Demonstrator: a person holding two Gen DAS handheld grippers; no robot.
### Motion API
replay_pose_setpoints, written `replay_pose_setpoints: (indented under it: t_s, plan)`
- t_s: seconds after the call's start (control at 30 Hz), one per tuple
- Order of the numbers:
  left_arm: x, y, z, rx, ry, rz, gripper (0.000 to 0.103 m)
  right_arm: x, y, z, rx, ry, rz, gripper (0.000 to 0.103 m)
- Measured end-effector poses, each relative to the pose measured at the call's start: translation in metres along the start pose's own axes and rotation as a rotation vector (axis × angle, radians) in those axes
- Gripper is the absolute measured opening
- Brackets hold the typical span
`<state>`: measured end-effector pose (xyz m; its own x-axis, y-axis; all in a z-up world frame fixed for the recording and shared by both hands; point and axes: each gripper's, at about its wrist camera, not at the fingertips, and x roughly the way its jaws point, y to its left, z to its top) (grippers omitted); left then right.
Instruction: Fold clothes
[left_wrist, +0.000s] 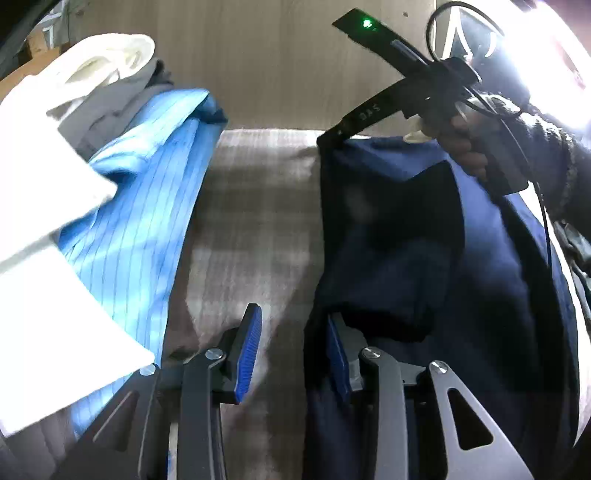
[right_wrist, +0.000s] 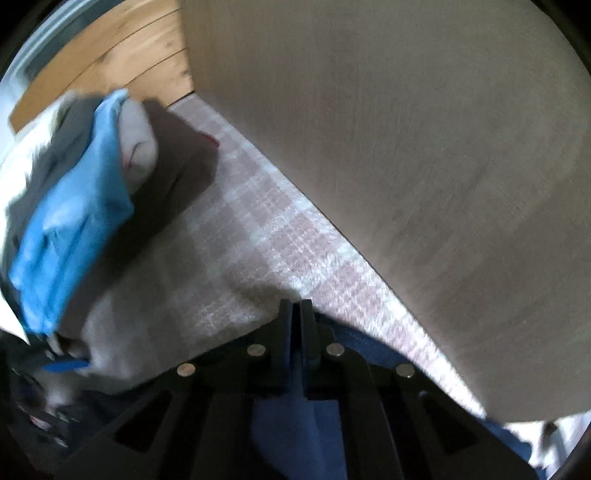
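Two grippers were in use over a bed covered with a pink-and-white plaid sheet (left_wrist: 255, 206). The left gripper (left_wrist: 295, 354) pointed steeply down at that sheet, its jaws standing apart. Its left blue pad (left_wrist: 249, 354) was bare over the sheet; its right pad (left_wrist: 338, 363) lay against the near edge of a navy blue garment (left_wrist: 388, 236). Whether that pad pressed on the cloth could not be told, and nothing was clamped between the two pads.

In the left wrist view, the right gripper (left_wrist: 327, 138) was carried by a hand (left_wrist: 461, 144) in a dark knit sleeve (left_wrist: 546, 147), with a green light (left_wrist: 366, 24) lit on its body. Its fingers were clenched on the far upper corner of the navy garment, which hung from that grip down toward the left gripper. In the right wrist view the jaws of the right gripper (right_wrist: 295, 314) stood tight together with navy cloth (right_wrist: 291, 432) seen below them.

A pile of other clothes lay on the left of the bed: a light blue striped shirt (left_wrist: 147, 192), a grey garment (left_wrist: 110, 107) and a white garment (left_wrist: 107, 62). A beige headboard panel (right_wrist: 406, 147) stood along the far edge of the sheet, with wooden flooring (right_wrist: 122, 59) beyond it.
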<state>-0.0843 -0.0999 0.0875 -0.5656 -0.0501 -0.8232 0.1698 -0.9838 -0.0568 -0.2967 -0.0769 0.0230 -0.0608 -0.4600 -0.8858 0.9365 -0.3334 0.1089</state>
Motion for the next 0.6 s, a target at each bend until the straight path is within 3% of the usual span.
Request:
replay_pose_setpoints:
  t_s: [0.1, 0.27, 0.4, 0.6]
  plan:
    - [-0.014, -0.003, -0.005, -0.010, -0.001, -0.012, 0.033, -0.010, 0.003, 0.001, 0.006, 0.011, -0.044, 0.008]
    - [-0.060, -0.001, -0.027, -0.029, -0.007, -0.037, 0.033, -0.066, 0.019, -0.011, -0.018, -0.085, -0.162, 0.019]
    - [-0.090, 0.008, -0.063, -0.093, 0.031, -0.071, 0.034, -0.101, 0.055, -0.050, -0.050, -0.081, 0.011, 0.019]
    - [-0.121, 0.015, -0.132, -0.204, 0.119, -0.068, 0.034, -0.062, 0.131, -0.109, -0.097, 0.032, 0.106, 0.019]
